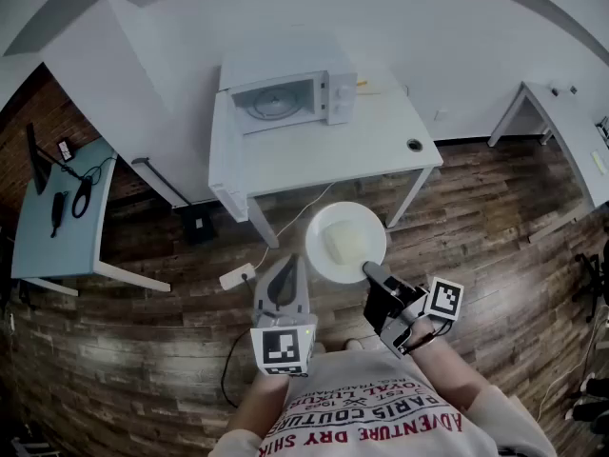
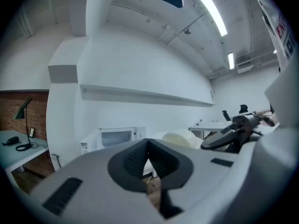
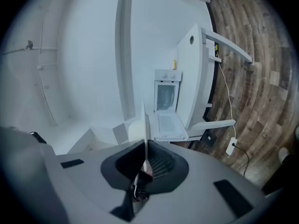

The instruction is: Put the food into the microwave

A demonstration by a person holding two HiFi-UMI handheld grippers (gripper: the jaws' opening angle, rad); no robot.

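Observation:
A white microwave [image 1: 285, 91] stands on a white table [image 1: 381, 141], its door [image 1: 225, 155] swung wide open toward the left. My right gripper [image 1: 369, 272] is shut on the near rim of a white plate [image 1: 319, 253], which carries a pale block of food [image 1: 344, 244] over the floor in front of the table. In the right gripper view the plate [image 3: 146, 125] shows edge-on between the pads, with the microwave [image 3: 166, 97] ahead. My left gripper [image 1: 289, 265] hangs beside the plate, shut and holding nothing; the left gripper view shows the microwave [image 2: 117, 136] and plate [image 2: 180, 139].
A grey-blue desk [image 1: 57, 222] with a lamp and small items stands at the left. Another white table [image 1: 561, 127] is at the far right. A power strip [image 1: 236, 276] and its cable lie on the wooden floor near the table legs.

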